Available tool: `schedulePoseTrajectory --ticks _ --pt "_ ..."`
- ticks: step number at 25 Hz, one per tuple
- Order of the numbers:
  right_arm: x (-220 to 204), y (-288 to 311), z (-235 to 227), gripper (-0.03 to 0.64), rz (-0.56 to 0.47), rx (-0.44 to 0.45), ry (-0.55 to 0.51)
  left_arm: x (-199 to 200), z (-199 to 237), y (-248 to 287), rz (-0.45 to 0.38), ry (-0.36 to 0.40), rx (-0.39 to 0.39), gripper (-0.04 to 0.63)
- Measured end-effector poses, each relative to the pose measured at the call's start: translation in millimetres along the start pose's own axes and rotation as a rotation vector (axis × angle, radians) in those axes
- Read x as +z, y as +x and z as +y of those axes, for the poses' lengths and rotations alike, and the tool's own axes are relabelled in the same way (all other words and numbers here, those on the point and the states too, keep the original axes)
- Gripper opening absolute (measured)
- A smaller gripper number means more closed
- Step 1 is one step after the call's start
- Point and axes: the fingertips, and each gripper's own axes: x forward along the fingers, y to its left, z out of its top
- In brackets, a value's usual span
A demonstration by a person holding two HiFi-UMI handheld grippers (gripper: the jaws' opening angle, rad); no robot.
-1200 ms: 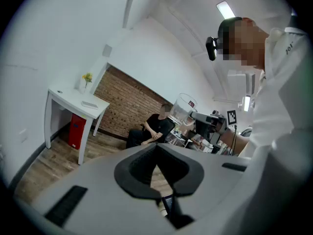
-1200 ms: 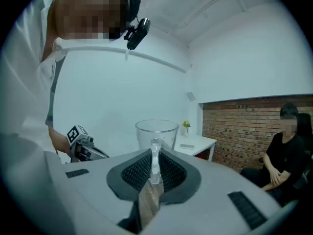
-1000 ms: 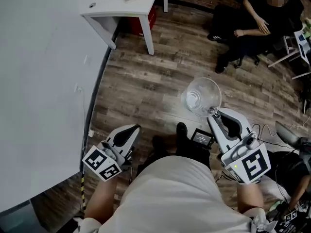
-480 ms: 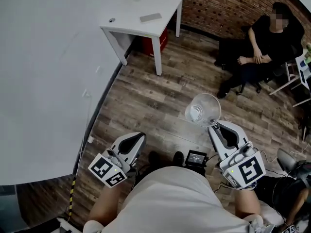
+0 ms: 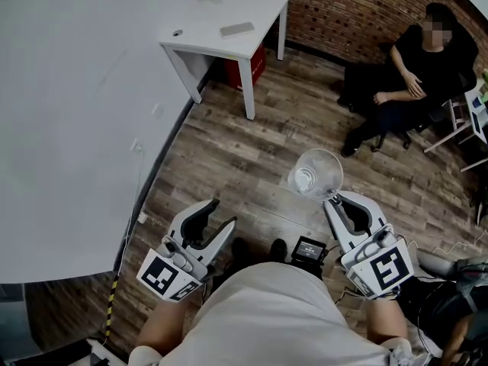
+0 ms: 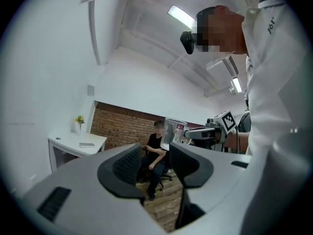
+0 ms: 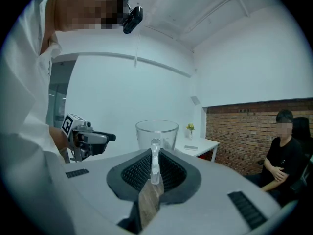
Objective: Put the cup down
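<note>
Above a wood-plank floor, a clear glass cup is held upright in the air by the right gripper, whose fingers are closed on the cup's handle. In the right gripper view, the thin glass loop is seen pinched between the ribbed pads. The cup is carried just ahead of the wearer's body. The left gripper is held at the lower left of the head view. Its fingers are spread apart, having just been opening, and nothing is gripped between them; only the distant room is framed in the gap. A small white table is seen well apart from the cup, set beside the white wall. A flat grey object is laid on it, and a small yellow-flowered plant is placed at its far edge. A person in black is seated near a brick wall at the upper right.
</note>
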Motion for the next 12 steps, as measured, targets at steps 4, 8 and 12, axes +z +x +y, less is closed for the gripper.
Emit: schedulePoseTrajectory --ticks 4,8,12 --pt "-6.6 -9.6 -10.5 0.043 -0.005 0.007 0.003 -0.5 -10.0 8.6 -0.009 -0.017 0.008 0.175" --pt "-7.6 -10.8 -11.4 0.042 0.001 0.009 0.000 -0.1 -10.6 8.5 -0.014 -0.033 0.013 0.175" --pt "-11.2 -17.0 -21.6 0.043 0.002 0.024 0.003 -2.8 -19.7 19.9 -0.005 -0.047 0.017 0.175"
